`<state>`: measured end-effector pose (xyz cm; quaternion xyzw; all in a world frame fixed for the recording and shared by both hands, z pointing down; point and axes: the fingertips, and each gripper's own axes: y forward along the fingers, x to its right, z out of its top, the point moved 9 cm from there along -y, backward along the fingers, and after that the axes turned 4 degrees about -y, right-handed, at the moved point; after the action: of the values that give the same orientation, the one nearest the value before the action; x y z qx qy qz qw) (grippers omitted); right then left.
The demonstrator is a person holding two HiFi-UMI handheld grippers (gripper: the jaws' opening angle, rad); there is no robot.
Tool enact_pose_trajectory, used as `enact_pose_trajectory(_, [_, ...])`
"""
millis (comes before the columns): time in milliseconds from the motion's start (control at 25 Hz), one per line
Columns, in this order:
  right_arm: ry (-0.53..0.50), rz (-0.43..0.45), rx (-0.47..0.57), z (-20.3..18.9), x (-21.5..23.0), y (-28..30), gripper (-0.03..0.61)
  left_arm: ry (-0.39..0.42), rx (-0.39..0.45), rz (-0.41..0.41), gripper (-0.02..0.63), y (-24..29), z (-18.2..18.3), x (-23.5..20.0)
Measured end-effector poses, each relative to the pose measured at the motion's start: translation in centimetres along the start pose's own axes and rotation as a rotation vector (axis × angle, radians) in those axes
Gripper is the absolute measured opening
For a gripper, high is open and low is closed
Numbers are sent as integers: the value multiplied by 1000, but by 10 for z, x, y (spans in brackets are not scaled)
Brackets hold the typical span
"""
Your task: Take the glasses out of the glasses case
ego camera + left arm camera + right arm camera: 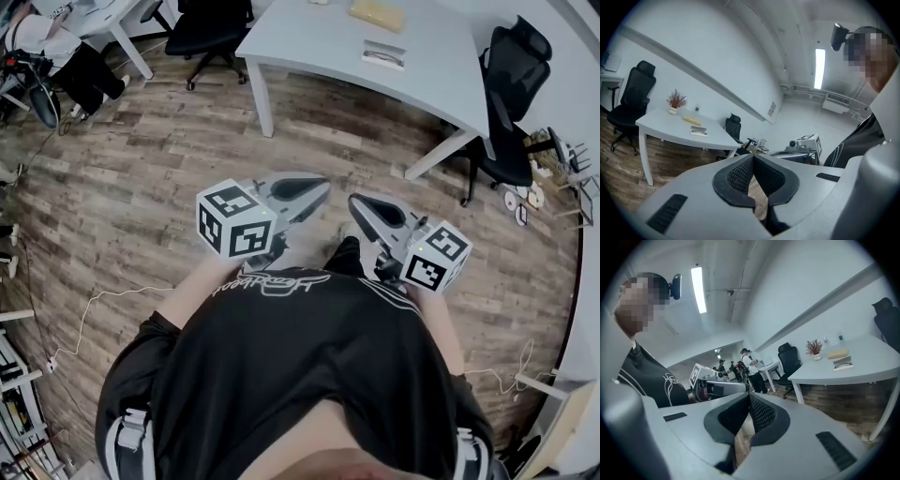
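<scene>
Just two: left gripper (322, 185) and right gripper (356, 201), both closed, empty

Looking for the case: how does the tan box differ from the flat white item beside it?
The tan box is yellowish and thicker; the flat white item is thin, with something dark on top. The tan box lies nearer the plant, the flat white item nearer the table edge. Both rest on it.

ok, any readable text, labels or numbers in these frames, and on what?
Nothing reads cleanly.
Script print on the black shirt: too stylised and blurred to read.
Wall sign: too small.
Left marker cube and right marker cube: square patterns only, no letters.
</scene>
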<state>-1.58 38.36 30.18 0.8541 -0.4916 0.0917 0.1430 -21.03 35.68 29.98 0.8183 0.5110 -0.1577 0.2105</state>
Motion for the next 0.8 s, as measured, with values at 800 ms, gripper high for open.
enact_pose_trajectory(800, [-31, -61, 14, 23, 111, 8, 9, -50, 18, -5, 7, 73, 40, -67])
